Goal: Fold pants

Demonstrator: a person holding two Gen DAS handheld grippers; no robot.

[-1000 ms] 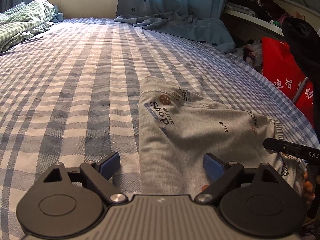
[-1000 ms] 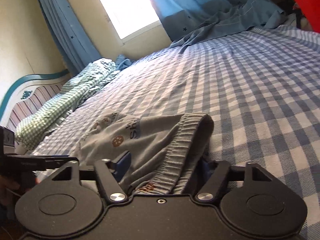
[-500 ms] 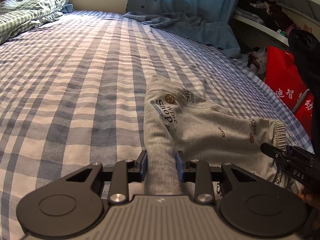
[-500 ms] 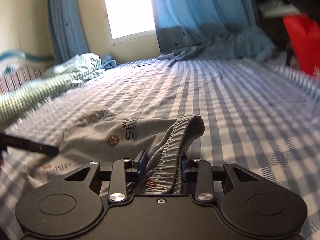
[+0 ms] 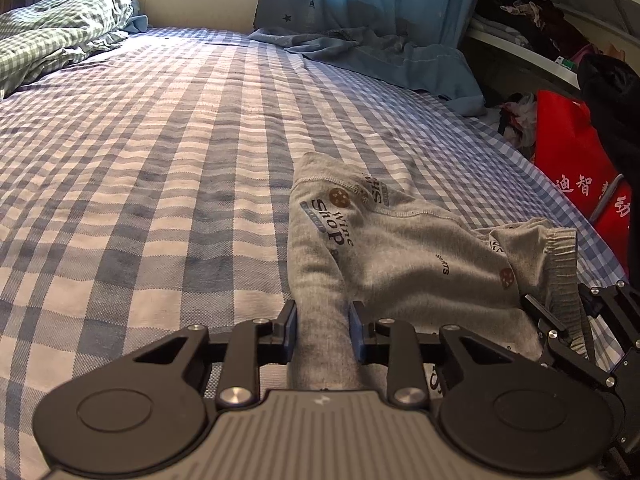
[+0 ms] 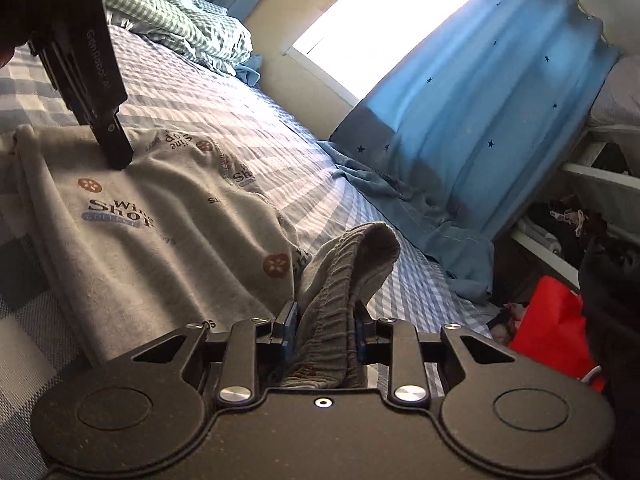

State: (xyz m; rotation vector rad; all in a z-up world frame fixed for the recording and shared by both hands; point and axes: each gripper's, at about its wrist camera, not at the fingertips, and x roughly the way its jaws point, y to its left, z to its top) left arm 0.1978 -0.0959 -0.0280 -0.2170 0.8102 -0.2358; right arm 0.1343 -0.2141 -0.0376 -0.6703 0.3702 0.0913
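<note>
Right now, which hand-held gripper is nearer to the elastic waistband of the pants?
Right. The right hand-held gripper is shut on the waistband itself; the left hand-held gripper clamps the pants' opposite grey end.

Pants (image 5: 400,256): soft grey knit cloth, ribbed waistband. Bed sheet (image 5: 160,160): woven checked cotton, matt. Left tool (image 5: 322,334): matt black plastic.

You have a checked bedsheet (image 5: 160,168), a crumpled green checked quilt (image 5: 60,36), a blue star curtain (image 6: 480,120) and a red bag (image 5: 576,168).
</note>
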